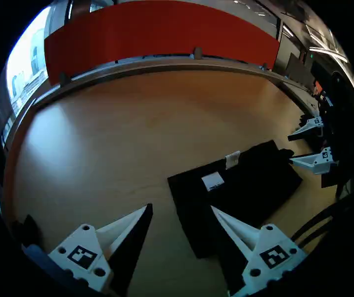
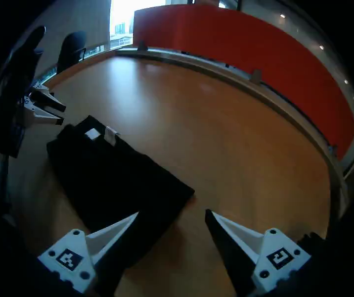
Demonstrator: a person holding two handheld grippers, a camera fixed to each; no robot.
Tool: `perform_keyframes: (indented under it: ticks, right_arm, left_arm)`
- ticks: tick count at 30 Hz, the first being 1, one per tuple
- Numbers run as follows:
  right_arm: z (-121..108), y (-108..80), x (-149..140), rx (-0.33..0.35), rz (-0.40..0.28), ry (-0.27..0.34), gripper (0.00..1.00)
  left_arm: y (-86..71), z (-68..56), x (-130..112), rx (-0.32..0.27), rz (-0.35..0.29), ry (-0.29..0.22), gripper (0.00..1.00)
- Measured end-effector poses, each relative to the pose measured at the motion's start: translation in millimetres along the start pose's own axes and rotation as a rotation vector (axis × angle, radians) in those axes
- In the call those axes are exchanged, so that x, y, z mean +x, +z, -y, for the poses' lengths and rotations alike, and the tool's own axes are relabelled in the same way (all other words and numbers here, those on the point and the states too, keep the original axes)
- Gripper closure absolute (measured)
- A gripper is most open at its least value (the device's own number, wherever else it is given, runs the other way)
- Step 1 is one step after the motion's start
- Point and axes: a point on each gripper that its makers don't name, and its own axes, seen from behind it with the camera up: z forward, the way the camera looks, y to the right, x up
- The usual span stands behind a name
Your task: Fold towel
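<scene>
Two claws stand wide apart, gripping nothing: left claw [image 1: 181, 207], right claw [image 2: 172, 213]. The black towel [image 1: 256, 183] lies folded flat on the table [image 1: 117, 128] between them. The right gripper view adds an office chair [image 2: 73, 47] beyond the table.

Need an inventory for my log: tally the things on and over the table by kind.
towel: 1
white tags on the towel: 2
hand-held grippers: 2, left and right
Total: 5
</scene>
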Motion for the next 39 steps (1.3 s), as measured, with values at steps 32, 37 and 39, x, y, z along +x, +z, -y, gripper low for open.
perform_keyframes:
  ticks: [32,37,39]
  right_arm:
    - [60,19.9,40,0.104,-0.033,-0.092,0.00]
    - [73,25.6,49,0.123,-0.038,-0.112,0.00]
    - [78,27.6,52,0.130,-0.041,-0.119,0.00]
  left_arm:
    - [-70.2,34.8,-53,0.123,-0.009,-0.137,0.05]
    - [-83.7,43.9,-63,0.145,-0.011,-0.167,0.05]
    - [-88.3,46.7,-68,0.153,-0.011,-0.177,0.05]
